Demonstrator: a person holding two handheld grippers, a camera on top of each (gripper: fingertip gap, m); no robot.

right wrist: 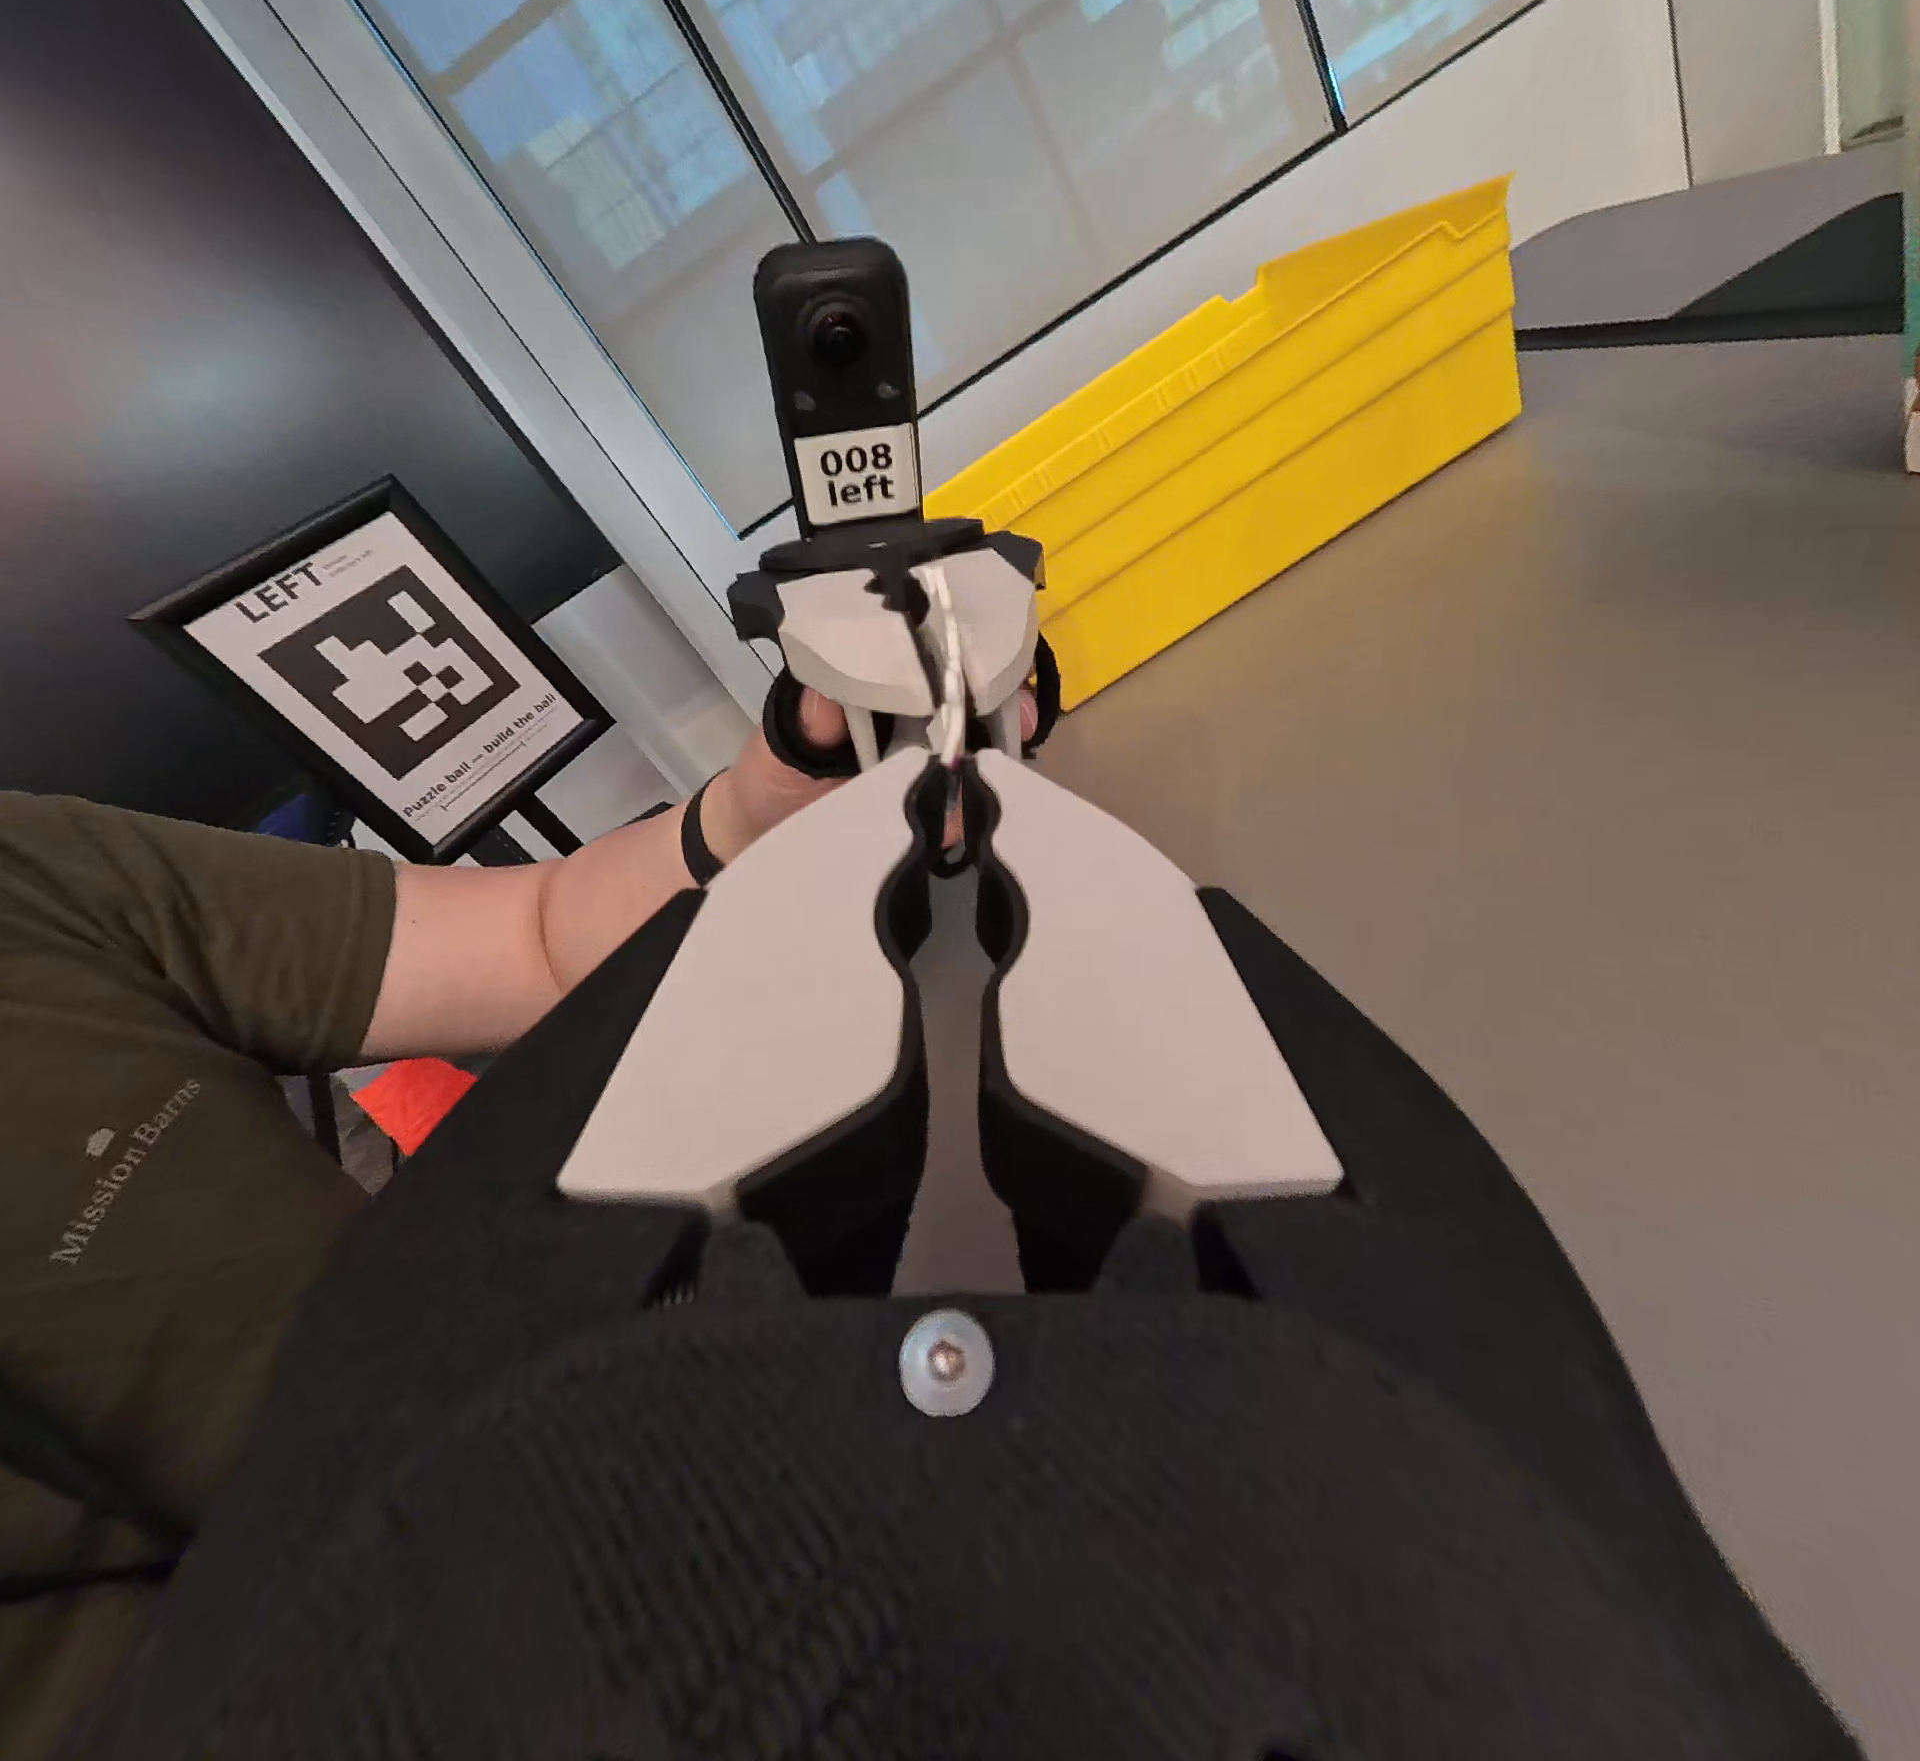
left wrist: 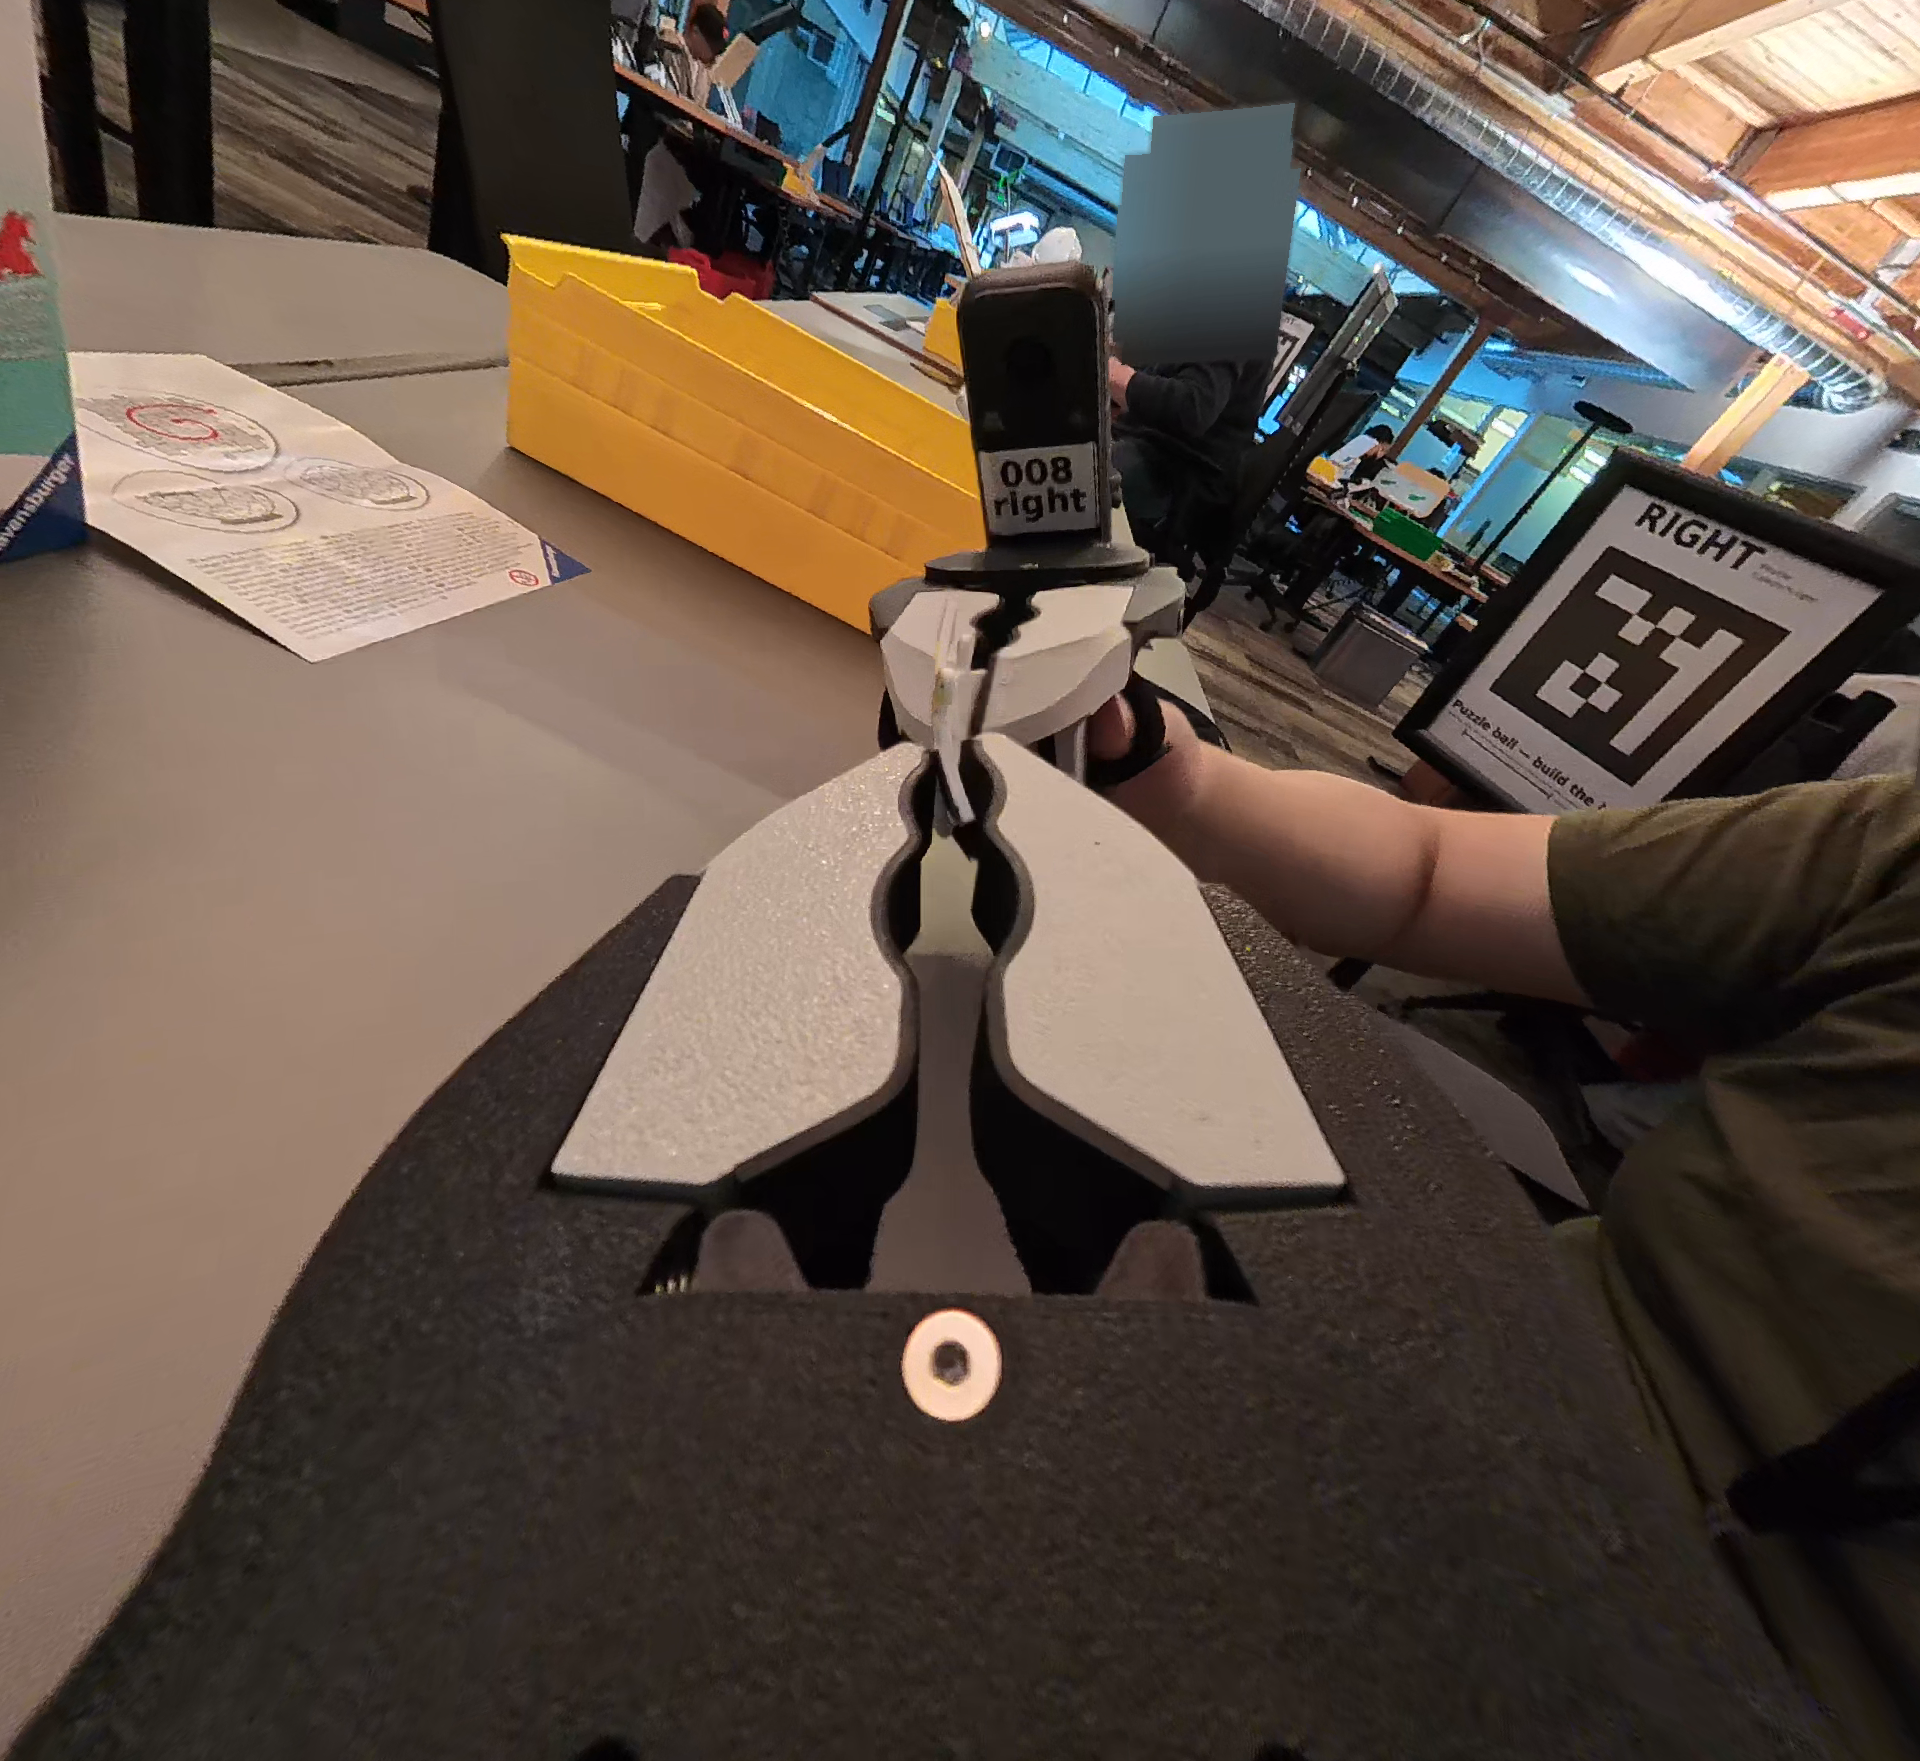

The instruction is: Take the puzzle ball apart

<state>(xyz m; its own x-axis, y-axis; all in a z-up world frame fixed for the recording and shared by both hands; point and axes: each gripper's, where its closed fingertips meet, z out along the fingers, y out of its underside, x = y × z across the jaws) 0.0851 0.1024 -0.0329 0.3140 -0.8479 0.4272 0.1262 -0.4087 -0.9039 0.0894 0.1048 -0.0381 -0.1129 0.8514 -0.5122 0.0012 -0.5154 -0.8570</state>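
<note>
My two grippers face each other tip to tip above the grey table (left wrist: 312, 880). A thin white puzzle part (left wrist: 954, 714), seen edge-on, bridges them. My left gripper (left wrist: 951, 761) is shut on its near end. My right gripper (left wrist: 982, 662) is shut on its far end. In the right wrist view the same thin part (right wrist: 951, 693) runs from my right gripper (right wrist: 951, 771) into the closed jaws of my left gripper (right wrist: 925, 641). I cannot tell whether it is one piece or two joined pieces. No ball shows in either view.
A yellow bin (left wrist: 727, 464) stands on the table behind the grippers and also shows in the right wrist view (right wrist: 1299, 464). A printed leaflet (left wrist: 291, 506) and a box (left wrist: 31, 423) lie at the left. Framed marker signs (left wrist: 1662, 641) (right wrist: 364, 672) stand off the table. Both grippers' tips are close together, under 4 cm apart.
</note>
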